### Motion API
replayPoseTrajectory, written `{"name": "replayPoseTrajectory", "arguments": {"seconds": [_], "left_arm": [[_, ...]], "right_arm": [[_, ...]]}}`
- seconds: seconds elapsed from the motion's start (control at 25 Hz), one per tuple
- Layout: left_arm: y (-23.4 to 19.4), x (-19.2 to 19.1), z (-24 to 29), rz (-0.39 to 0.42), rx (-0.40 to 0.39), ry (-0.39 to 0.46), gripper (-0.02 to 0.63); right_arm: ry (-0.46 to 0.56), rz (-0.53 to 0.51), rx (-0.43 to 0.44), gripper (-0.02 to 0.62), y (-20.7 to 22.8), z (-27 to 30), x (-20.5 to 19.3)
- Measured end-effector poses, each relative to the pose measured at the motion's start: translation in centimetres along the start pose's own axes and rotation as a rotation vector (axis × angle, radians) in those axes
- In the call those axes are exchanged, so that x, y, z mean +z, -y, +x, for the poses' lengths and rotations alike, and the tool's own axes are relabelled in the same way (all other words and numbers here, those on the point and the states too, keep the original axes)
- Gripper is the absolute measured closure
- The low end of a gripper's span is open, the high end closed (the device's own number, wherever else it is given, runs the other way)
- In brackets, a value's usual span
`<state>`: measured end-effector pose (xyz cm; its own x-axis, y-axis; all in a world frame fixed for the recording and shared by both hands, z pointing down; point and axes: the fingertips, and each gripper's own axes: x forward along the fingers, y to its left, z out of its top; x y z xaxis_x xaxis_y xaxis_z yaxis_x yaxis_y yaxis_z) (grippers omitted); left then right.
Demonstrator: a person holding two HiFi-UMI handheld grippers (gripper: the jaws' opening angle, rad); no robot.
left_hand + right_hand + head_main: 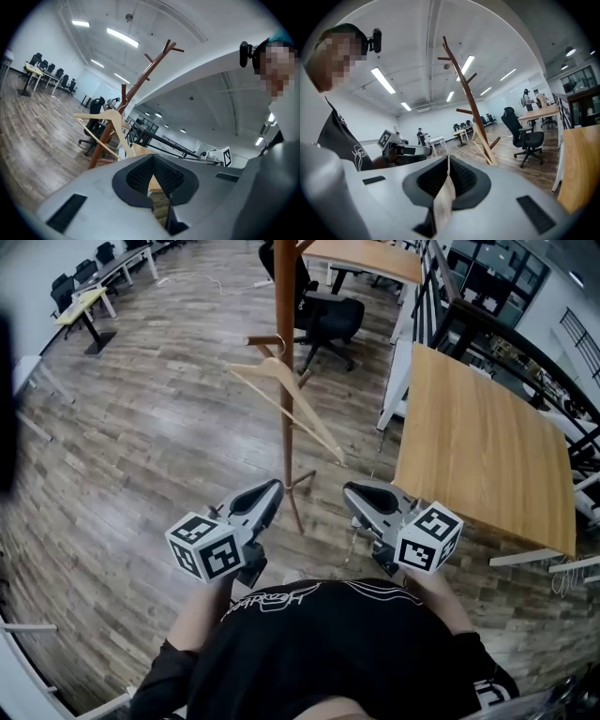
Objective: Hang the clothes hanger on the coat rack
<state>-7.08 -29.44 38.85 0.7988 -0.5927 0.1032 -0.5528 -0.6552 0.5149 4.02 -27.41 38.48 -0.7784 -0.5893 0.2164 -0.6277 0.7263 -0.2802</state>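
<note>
Both claws are closed, pads together, with nothing between them. The left claw (275, 487) and right claw (350, 491) are held on either side of the coat rack (284, 296), short of it. The clothes hanger (261, 369) hangs tilted from a low peg on the coat rack. A wooden tabletop (478, 446) stands beyond the rack on the right claw's side.
</note>
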Motion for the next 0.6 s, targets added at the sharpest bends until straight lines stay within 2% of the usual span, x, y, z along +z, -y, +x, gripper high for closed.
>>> {"name": "replayPoseTrajectory", "arguments": {"seconds": [0.12, 0.32, 0.6], "left_arm": [[3.3, -2.1, -0.3, 0.005, -0.003, -0.007, 0.598], [9.0, -5.4, -1.9, 0.013, -0.001, -0.003, 0.598], [16.1, -7.8, -4.8, 0.057, -0.006, 0.023, 0.598]], "right_arm": [[-0.008, 0.012, 0.055, 0.548, -2.0, -3.1, -1.7], [-0.003, 0.031, 0.096, 0.549, -5.0, -8.2, -4.1], [0.012, 0.021, 0.147, 0.555, -9.4, -13.3, -5.7]]}}
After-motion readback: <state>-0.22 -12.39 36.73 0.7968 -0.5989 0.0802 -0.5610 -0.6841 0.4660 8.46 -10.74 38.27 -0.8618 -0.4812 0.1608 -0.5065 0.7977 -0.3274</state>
